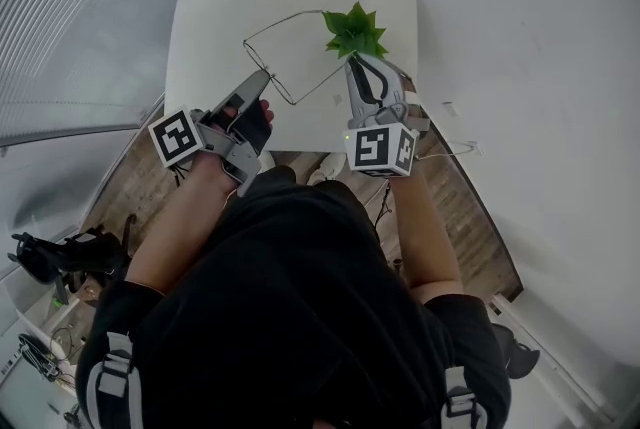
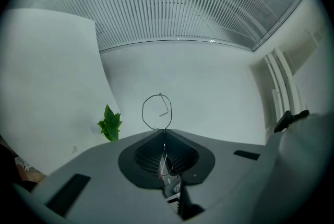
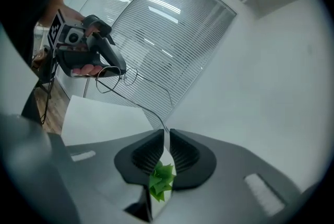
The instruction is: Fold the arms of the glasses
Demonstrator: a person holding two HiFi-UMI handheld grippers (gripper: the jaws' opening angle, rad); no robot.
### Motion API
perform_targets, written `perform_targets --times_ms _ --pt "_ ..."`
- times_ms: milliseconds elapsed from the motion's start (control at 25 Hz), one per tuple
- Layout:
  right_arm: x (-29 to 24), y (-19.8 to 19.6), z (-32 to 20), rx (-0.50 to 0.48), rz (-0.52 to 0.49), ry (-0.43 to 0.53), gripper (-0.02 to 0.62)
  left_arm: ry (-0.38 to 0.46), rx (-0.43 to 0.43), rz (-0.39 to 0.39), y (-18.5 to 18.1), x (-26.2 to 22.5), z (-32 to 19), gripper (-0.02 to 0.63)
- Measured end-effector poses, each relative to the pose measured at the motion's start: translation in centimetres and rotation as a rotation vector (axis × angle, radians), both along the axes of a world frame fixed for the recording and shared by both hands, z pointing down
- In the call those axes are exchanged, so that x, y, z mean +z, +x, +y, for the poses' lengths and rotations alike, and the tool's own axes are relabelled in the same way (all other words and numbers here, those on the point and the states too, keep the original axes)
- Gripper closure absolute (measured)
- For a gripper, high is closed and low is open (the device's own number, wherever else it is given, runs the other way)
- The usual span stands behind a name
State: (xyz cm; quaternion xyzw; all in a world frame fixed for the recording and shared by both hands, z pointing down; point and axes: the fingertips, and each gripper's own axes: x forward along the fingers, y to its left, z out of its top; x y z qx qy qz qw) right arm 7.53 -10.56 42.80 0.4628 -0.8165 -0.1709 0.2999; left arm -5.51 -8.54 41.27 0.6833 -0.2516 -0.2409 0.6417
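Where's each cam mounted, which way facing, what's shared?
Head view: on the head, steeply down at the table; torso, forearms, left gripper, right gripper show.
Left gripper view: on the left gripper, along jaws shut on the glasses, toward blinds; only jaws show.
Right gripper view: on the right gripper, facing the left gripper; slightly parted jaws, left hand show.
Shared: glasses and plant, all three.

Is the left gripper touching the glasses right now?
Touching. The left gripper view shows the left gripper with jaws closed on the wire frame of the glasses, one lens ring sticking out past the tips.
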Motion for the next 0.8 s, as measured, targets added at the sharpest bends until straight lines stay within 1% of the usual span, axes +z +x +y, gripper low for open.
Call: perform_targets --times_ms 240,480,800 --pt "0.2 -0.2 -0.2 -0.015 0.059 0.018 0.552 -0.015 0.032 -0.015 0.6 0.3 0.2 0.594" --pt "0.3 -0.7 -0.3 -0.039 0.098 0.032 0.552 -0.018 0.068 -0.036 1.2 0.4 0.4 0.594" --pt "0.0 -1.3 -0.5 -0.072 0.113 0.042 0.557 -0.034 0.101 -0.028 2.1 0.5 0.6 0.594"
